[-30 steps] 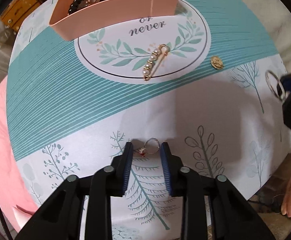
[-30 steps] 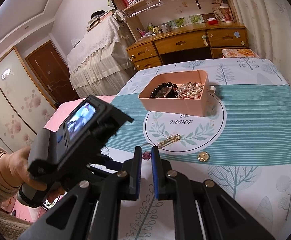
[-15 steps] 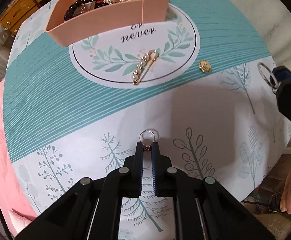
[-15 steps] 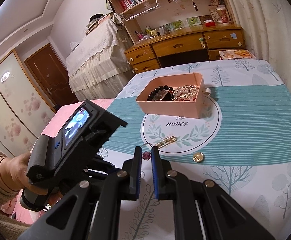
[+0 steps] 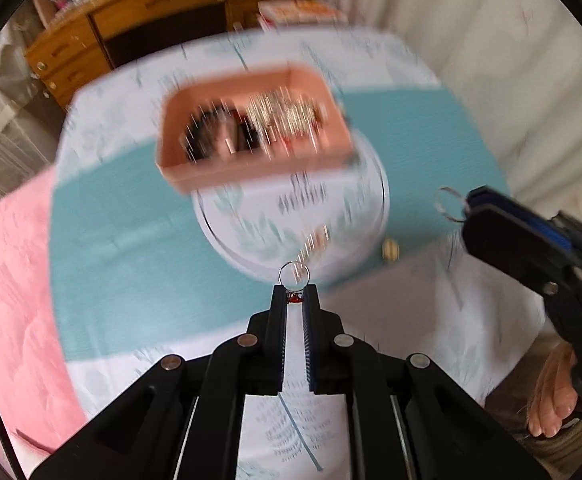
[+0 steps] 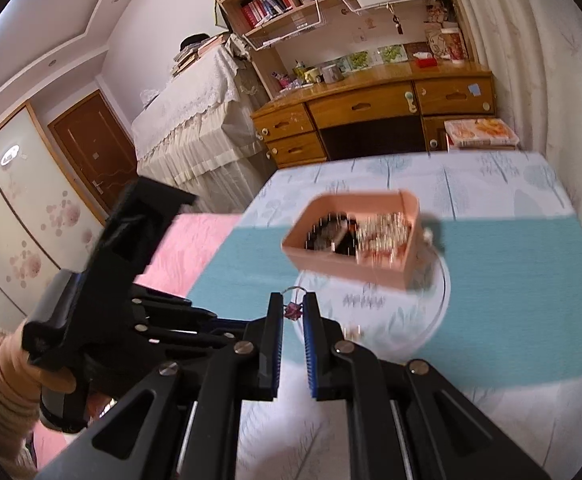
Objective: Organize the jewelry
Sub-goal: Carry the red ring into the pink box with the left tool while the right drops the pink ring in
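My left gripper (image 5: 294,295) pinches a silver ring with a small red stone (image 5: 294,280); the stone sits between the pads and the hoop stands out beyond the tips, lifted clear of the tablecloth (image 5: 131,240). My right gripper (image 6: 293,307) pinches a second ring with a pink-purple stone (image 6: 293,310) the same way, its hoop poking out past the tips on the far side. Beyond both, the pink tray (image 5: 251,164) stands on the cloth's round white emblem, with dark beads in its left part and gold-coloured pieces in its right. A pearl pin (image 5: 315,244) and a small gold piece (image 5: 389,249) lie on the cloth nearer to me. The emblem's lettering is too blurred to read.
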